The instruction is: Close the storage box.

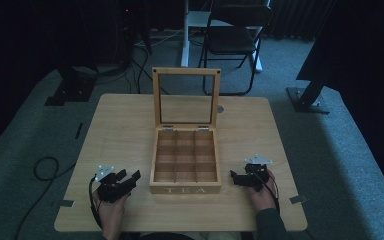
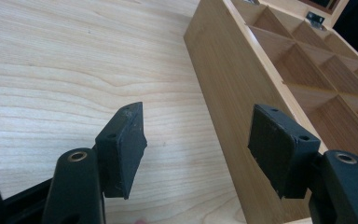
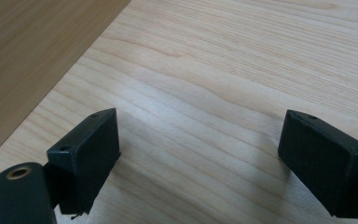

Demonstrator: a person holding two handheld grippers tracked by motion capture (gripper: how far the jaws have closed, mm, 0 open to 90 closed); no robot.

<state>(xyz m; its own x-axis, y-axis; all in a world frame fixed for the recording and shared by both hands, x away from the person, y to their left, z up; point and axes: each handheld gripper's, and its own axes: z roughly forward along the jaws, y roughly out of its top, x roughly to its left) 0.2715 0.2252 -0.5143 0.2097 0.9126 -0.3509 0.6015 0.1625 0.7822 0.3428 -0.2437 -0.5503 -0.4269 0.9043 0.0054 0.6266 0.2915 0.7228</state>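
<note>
A wooden tea box [image 1: 185, 189] marked TEA stands in the middle of the table with its glass lid [image 1: 185, 97] raised upright. Its several compartments look bare. My left gripper [image 1: 129, 178] rests on the table just left of the box, jaws apart with nothing between them. In the left gripper view the box's side wall [image 2: 228, 93] runs past my left gripper [image 2: 198, 149] on the right, close to the right pad [image 2: 275, 154]. My right gripper [image 1: 236, 178] lies right of the box, open over bare wood. In the right gripper view my right gripper [image 3: 200, 163] has the box wall [image 3: 32, 60] at the upper left.
The light wooden table [image 1: 120, 125] has free surface on both sides of the box. A small round disc [image 1: 220, 108] sits near the back edge. Beyond the table stand a black chair [image 1: 235, 40], stand feet and cables on grey carpet.
</note>
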